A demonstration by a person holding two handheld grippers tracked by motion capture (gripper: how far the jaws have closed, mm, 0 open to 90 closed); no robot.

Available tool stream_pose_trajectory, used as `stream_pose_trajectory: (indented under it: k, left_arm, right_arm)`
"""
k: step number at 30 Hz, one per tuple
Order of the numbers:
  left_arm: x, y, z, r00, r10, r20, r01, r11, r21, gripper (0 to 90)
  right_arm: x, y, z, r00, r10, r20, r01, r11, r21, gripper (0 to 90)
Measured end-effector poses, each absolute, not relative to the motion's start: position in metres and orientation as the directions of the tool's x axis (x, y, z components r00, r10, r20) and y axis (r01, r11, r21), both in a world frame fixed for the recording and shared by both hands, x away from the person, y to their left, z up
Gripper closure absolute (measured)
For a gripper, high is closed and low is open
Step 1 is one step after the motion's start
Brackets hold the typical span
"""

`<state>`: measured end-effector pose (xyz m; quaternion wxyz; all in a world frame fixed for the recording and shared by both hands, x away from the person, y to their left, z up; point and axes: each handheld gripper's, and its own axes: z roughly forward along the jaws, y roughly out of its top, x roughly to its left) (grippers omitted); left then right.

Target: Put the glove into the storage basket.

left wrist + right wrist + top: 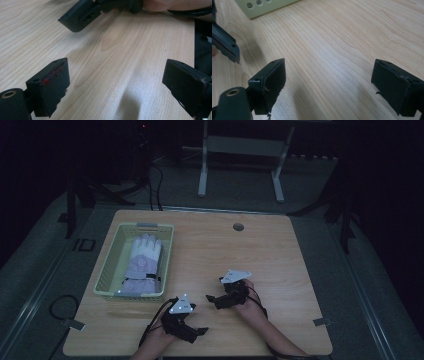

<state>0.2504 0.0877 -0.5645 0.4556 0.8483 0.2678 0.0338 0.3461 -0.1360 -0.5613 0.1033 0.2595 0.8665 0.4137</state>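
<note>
A pale green perforated basket stands on the left of the wooden table. In it lies a white and grey glove, fingers pointing away from me. My left gripper rests near the front edge, open, jaws towards the right. My right gripper lies just beyond it, open, jaws towards the left. In the left gripper view, the left gripper has bare wood between its jaws, and one jaw of the right gripper shows ahead. The right gripper frames bare wood in its own view, with the basket's corner beyond.
A round cable hole sits near the table's far edge. Behind the table stands a white frame on a dark floor, with black cables nearby. A black jaw of the left gripper shows at the left in the right gripper view.
</note>
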Motion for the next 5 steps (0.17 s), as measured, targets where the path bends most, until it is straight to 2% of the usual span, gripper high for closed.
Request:
stream_pose_trajectory:
  k: [5]
  left_arm:
    - [0.2502, 0.0885, -0.5644, 0.855, 0.483, -0.189, 0.423, -0.438, 0.793, 7.2]
  right_arm:
    - [0.3467, -0.1363, -0.5639, -0.842, 0.538, 0.039, 0.37, 0.522, 0.768, 12.2]
